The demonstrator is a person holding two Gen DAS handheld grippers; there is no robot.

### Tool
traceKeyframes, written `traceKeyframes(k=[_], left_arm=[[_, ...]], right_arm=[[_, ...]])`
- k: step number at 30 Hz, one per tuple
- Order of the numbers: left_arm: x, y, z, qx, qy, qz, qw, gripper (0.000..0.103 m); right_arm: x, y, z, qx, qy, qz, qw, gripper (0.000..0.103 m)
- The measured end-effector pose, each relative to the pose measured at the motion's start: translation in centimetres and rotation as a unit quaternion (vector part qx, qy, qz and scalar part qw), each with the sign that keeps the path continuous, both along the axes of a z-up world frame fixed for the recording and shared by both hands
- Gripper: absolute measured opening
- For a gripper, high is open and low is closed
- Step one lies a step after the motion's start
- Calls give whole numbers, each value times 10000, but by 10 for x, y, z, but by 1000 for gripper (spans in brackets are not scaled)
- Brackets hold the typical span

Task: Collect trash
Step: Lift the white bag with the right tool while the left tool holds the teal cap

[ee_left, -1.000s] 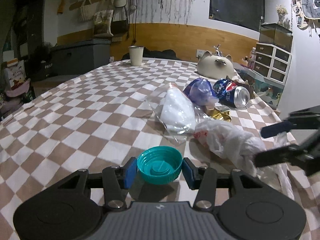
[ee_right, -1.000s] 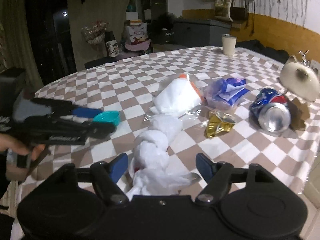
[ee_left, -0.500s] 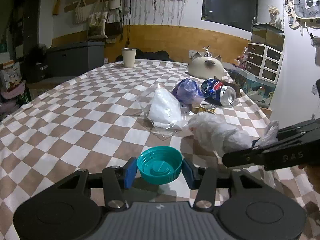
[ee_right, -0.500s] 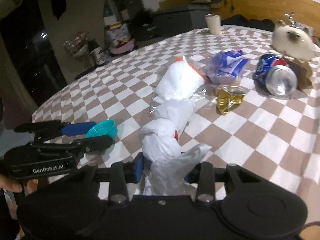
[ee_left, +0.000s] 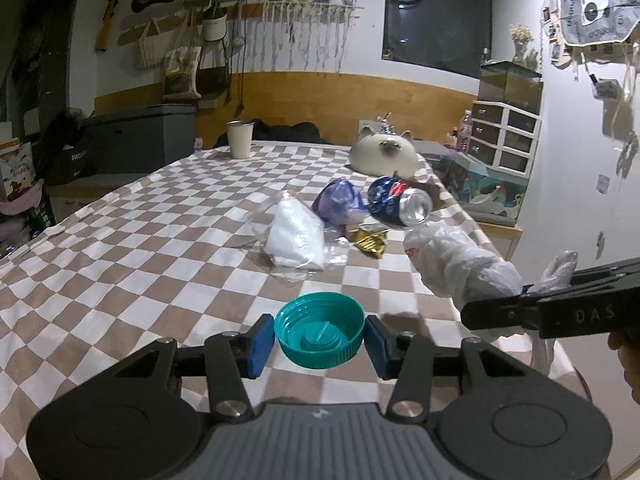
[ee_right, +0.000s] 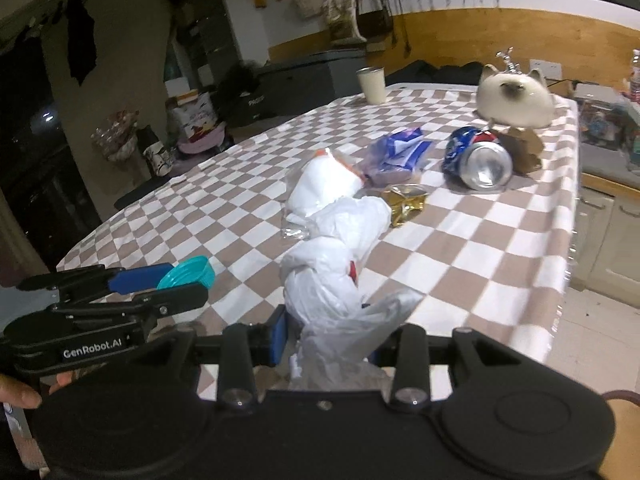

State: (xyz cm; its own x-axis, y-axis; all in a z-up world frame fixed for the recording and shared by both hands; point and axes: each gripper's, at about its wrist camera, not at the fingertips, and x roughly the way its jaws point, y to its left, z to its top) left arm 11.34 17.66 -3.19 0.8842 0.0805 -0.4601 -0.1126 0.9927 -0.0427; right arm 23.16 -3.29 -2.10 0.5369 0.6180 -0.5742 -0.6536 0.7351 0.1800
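A teal bottle cap, hollow side up, sits between the blue pads of my left gripper, which is shut on it just above the checked tablecloth. My right gripper is shut on the near end of a crumpled white plastic bag, whose far end trails onto the table. Beyond the bag lie a clear bag with white filling, a purple wrapper, a gold foil wrapper and a crushed blue can. The left gripper and its cap show at the left of the right wrist view.
A cream cat-shaped ornament and a cream cup stand at the table's far end. The table's right edge drops to the floor beside low cabinets. White drawers stand against the right wall. A hand holds each gripper.
My right gripper went from open around the white bag to shut on it, rolled, and drew it toward the near table edge. My left gripper drew back and rose a little with the cap.
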Motion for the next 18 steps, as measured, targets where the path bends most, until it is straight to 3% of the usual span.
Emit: traceKeyframes(k=[4,9,15,18], left_arm=[[-6,-15,-3,23,40,-199,9998,50],[-3,-34,-25,-17,366,-530,9979,50],[3,-45,-47,-5,379,-438,9983,51],[4,-47,-48,-35,310,-409,9987,58]], right_arm=[[-21,-18,5,12,-91,-151,9998,38],[-37,-39,2,27,-53,-321,9995,38],[-46,-55,-3,92,5,-443,9990,38],[-50,-63,-4,142,23,-486,9987,38]])
